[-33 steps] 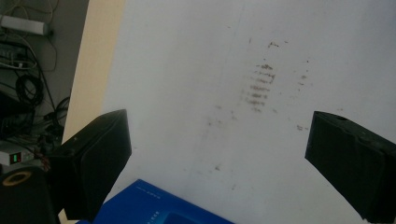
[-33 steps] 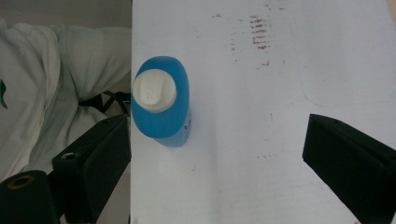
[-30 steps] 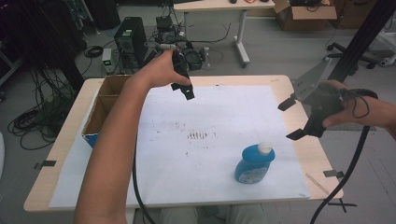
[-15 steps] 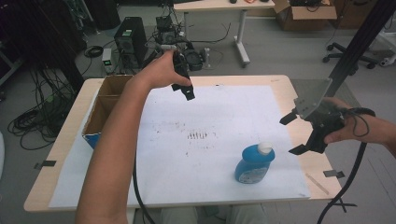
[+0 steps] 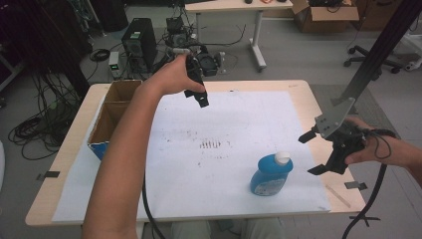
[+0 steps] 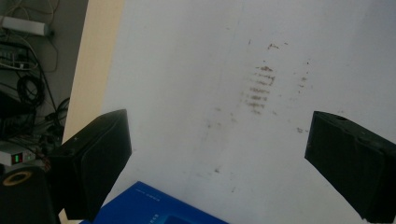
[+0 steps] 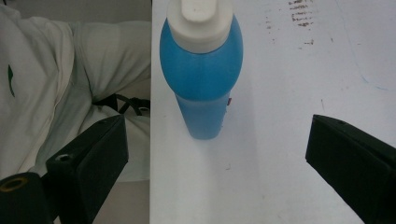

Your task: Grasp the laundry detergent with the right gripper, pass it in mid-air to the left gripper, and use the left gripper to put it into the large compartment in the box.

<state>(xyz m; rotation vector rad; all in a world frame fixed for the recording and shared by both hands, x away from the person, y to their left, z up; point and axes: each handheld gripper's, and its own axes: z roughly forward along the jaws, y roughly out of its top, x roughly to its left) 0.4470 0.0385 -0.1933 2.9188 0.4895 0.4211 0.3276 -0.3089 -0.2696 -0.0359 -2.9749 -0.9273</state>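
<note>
A: Nearest to us, what do we have?

B: We see the bottle [image 5: 271, 173] standing upright on the white paper sheet [image 5: 239, 124], toward the near right part of the table [image 5: 74, 149]. It is blue, with a rounded shoulder and a white cap [image 7: 200, 16]. In the right gripper view it stands between the jaws' lines but farther off, touching neither.

A: And the right gripper [image 5: 314, 153]?

B: We hold it just right of the bottle, near the table's right edge, jaws spread wide and empty. The right hand [image 5: 370, 149] wraps its body.

A: Mid-table?

B: We notice brown smudges [image 5: 211, 144] on the paper, a small row of dashes among them.

A: Farther out?

B: The left gripper [image 5: 199, 97] hangs above the far part of the sheet, held in the left hand [image 5: 174, 77]. Its own view shows the jaws parted, nothing between them. An open cardboard box [image 5: 112, 117] sits at the far left of the table.
</note>
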